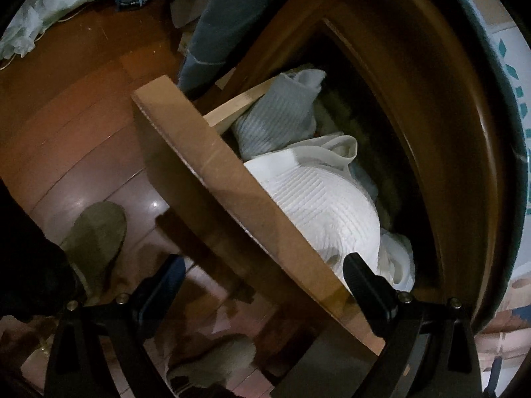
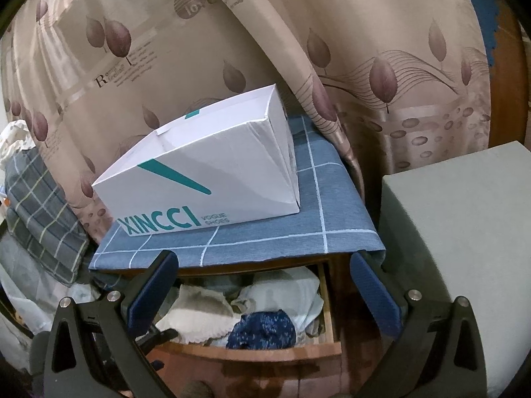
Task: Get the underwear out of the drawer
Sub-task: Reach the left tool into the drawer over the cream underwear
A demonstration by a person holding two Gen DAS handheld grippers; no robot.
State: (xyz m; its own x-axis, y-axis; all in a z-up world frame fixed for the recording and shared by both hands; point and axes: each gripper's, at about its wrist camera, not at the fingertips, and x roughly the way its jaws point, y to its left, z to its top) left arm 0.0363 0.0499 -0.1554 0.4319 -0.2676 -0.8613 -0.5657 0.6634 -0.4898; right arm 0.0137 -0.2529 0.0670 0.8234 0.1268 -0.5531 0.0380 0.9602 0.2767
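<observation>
In the left wrist view, a slippered foot (image 1: 94,232) stands on the glossy wooden floor (image 1: 66,106) at the left. The left tool (image 1: 262,285) is spread wide, its fingers straddling the drawer front (image 1: 212,179): one finger lies outside over the floor, the other inside, touching a white ribbed garment (image 1: 318,205) that rests against the front panel. Beyond it, toward the drawer's far end, a grey ribbed piece (image 1: 275,116) leans on the pale side wall.

In the right wrist view, folded plaid bedding (image 2: 36,205) sits at the far left. The right tool (image 2: 265,278) hangs wide apart and empty above the open drawer (image 2: 252,353). Inside the drawer, a cream garment (image 2: 199,315) lies toward the left, a dark blue speckled piece of underwear (image 2: 262,328) sits against the front edge near the right side, and pale cloth (image 2: 282,290) lies behind it. On the cabinet top above, a blue checked cloth (image 2: 265,232) carries a white shoe box (image 2: 199,179). A grey block (image 2: 458,219) stands at the right, before the leaf-printed curtain (image 2: 381,66).
</observation>
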